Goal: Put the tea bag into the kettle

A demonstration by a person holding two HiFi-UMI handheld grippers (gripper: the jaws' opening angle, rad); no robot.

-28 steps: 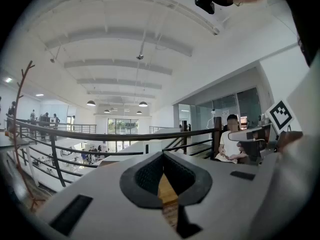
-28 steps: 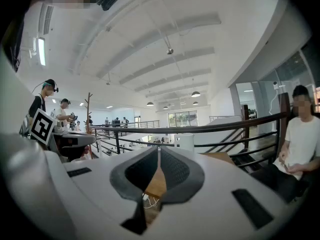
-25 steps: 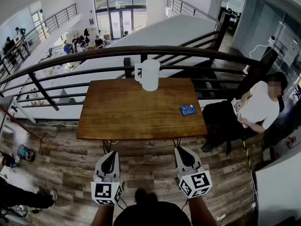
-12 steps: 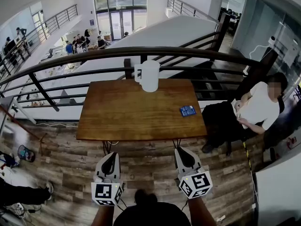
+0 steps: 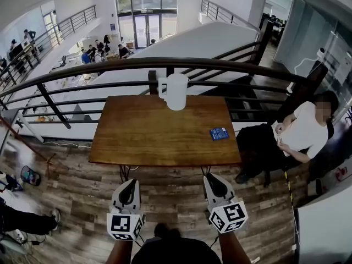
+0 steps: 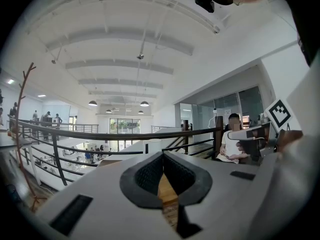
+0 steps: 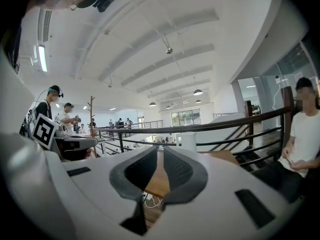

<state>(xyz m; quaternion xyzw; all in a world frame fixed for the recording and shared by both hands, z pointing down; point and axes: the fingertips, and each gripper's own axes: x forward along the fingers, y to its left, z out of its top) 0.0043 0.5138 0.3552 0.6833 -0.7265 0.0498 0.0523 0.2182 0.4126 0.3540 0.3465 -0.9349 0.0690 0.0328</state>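
Observation:
A white kettle (image 5: 176,91) stands at the far edge of the wooden table (image 5: 148,136); it also shows small in the right gripper view (image 7: 188,141). The tea bag, a small blue packet (image 5: 219,133), lies flat near the table's right edge. Both grippers hang over the floor, short of the table's near edge, and hold nothing. My left gripper (image 5: 127,188) (image 6: 163,154) has its tips together. My right gripper (image 5: 213,181) (image 7: 160,151) points level toward the table, its tips a narrow slit apart.
A black railing (image 5: 165,65) runs behind the table, with a drop to a lower floor beyond. A person in a white shirt (image 5: 305,128) sits just right of the table. Another person's legs (image 5: 22,221) show at the lower left.
The head view has shifted slightly. Both grippers, the kettle and the tea bag stay where they were.

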